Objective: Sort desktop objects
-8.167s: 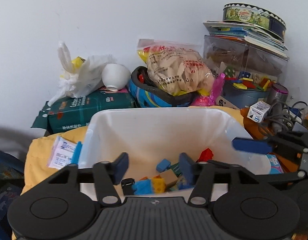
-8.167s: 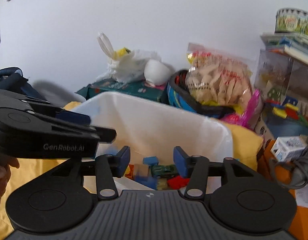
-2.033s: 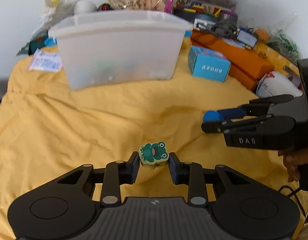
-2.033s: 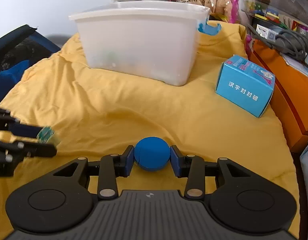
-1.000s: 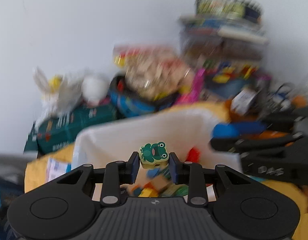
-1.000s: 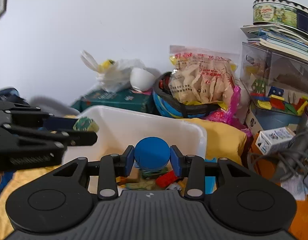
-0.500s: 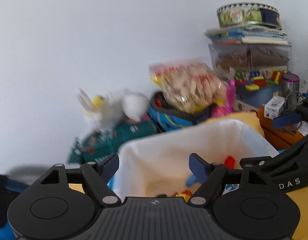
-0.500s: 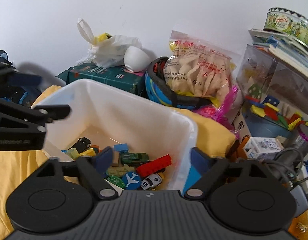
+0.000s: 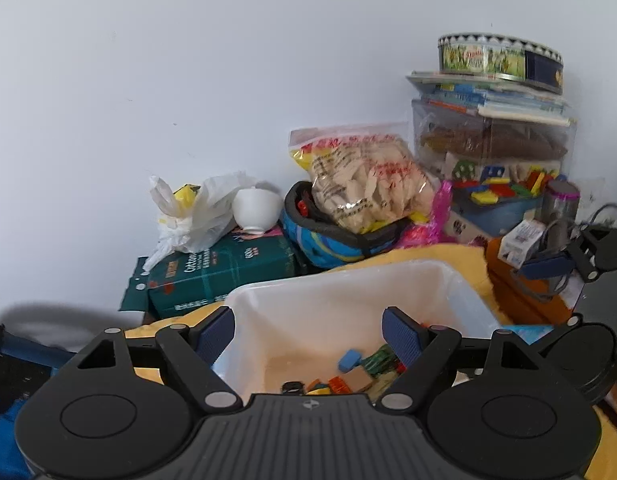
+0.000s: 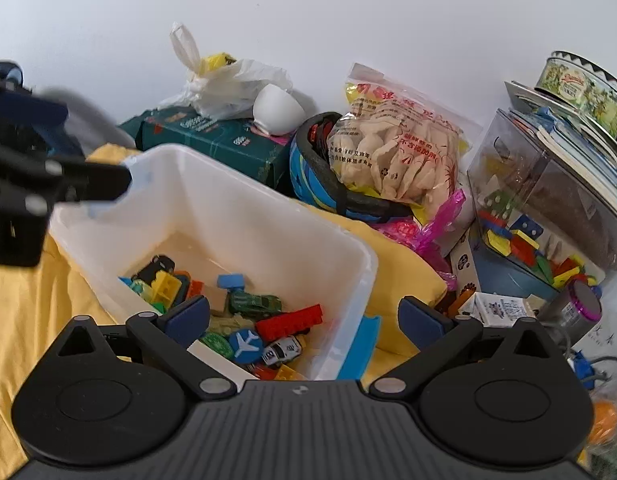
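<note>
Yellow cloth (image 10: 20,312), bin (image 10: 268,220) — both fingers (image 10: 188,316) opening, seemingly empty.

Each fisheye camera sits behind its own claw, looking forward and downward along the fingers from close above the white translucent plastic bin (image 9: 348,292) (image 10: 268,220). Both views share that bin and the cluttered white wall (image 9: 228,80) (image 10: 348,8) beyond the claws.
</note>
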The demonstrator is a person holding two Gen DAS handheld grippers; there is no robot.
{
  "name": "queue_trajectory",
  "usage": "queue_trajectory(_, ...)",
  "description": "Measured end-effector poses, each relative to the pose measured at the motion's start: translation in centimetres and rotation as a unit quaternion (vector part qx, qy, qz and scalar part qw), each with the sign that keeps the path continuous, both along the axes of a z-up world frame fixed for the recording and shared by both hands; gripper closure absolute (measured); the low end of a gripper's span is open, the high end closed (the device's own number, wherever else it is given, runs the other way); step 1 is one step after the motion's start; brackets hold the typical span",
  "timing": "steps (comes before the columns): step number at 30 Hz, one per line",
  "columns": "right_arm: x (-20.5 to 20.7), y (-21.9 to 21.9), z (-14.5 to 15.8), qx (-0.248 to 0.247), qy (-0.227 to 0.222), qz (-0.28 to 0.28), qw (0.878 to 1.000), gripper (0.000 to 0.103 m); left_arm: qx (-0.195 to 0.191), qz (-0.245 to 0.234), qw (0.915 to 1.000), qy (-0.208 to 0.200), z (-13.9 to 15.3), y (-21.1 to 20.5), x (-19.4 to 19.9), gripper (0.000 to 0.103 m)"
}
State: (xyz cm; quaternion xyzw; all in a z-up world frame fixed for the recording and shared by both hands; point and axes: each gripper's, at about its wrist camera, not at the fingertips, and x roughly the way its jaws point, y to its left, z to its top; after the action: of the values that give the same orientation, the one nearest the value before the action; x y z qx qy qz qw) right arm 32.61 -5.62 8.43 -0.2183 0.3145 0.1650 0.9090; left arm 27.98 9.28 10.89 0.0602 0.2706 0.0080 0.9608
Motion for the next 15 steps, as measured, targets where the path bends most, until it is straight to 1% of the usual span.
queue_trajectory(2, 0.5, 0.0, -0.2, -0.005, 0.023, 0.001, 1.0, 0.0, 0.006, -0.007, 0.9998, 0.016, 0.1, -0.2, 0.2, 0.019)
queue_trajectory(4, 1.2, 0.0, -0.6, -0.007, 0.042, 0.005, 0.999, 0.0, 0.0, -0.007, 0.9997, 0.024, 0.3, -0.4, 0.2, 0.019)
queue_trajectory(6, 1.6, 0.0, -0.9, -0.018, 0.043, 0.001, 0.999, 0.0, -0.001, -0.011, 0.9994, 0.032, 0.4, -0.8, 0.4, 0.019)
queue_trajectory(9, 2.0, 0.0, -1.4, -0.032, 0.052, 0.003, 0.998, 0.0, 0.016, -0.01, 0.9989, 0.043, 0.0, -1.4, 1.1, 0.019)
queue_trajectory(15, 2.3, -1.2, -1.8, -0.022, 0.062, -0.012, 0.998, 0.0, 0.011, -0.013, 0.9981, 0.06, -0.7, -1.8, 1.9, 0.019)
